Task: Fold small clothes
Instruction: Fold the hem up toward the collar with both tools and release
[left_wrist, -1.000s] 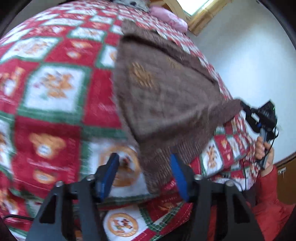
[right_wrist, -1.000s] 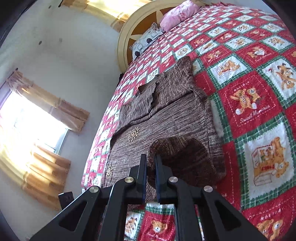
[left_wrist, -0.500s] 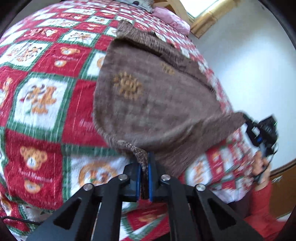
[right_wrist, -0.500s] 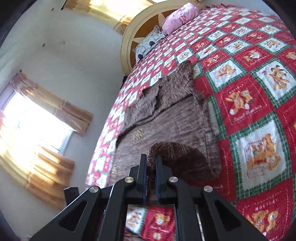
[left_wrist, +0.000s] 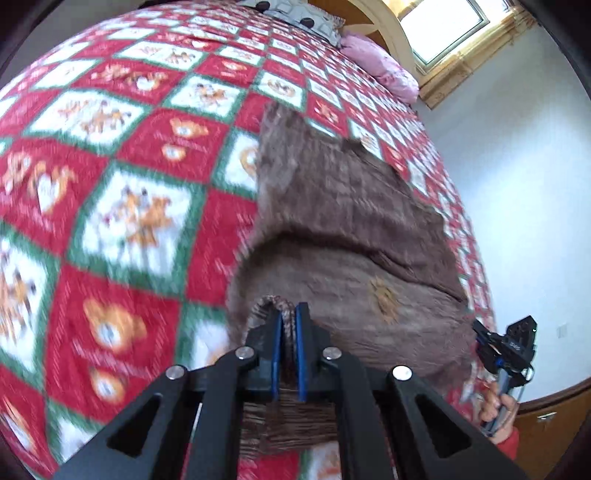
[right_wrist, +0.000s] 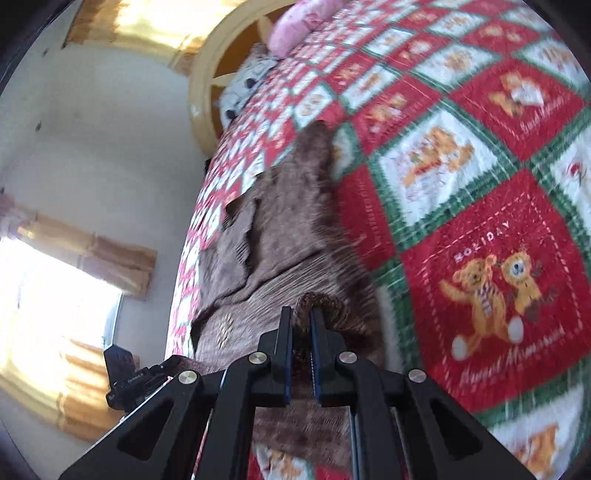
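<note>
A brown knitted sweater (left_wrist: 343, 236) with small tan motifs lies on the bed; it also shows in the right wrist view (right_wrist: 280, 236). My left gripper (left_wrist: 287, 314) is shut on its ribbed hem at one near corner. My right gripper (right_wrist: 301, 317) is shut on the hem at the other near corner. Both hold the hem lifted off the quilt and carried over the body, so the lower part curls over the upper part. The right gripper shows at the far right of the left wrist view (left_wrist: 484, 339), and the left gripper shows at the lower left of the right wrist view (right_wrist: 162, 367).
The bed carries a red, green and white teddy-bear quilt (left_wrist: 122, 206). A pink pillow (left_wrist: 380, 72) and a spotted pillow (right_wrist: 240, 88) lie at the wooden headboard (right_wrist: 207, 74). White walls and curtained windows (right_wrist: 51, 295) flank the bed.
My left gripper went from open around the hem to shut on it. Both grippers have since lifted the hem and carried it toward the sweater's collar end.
</note>
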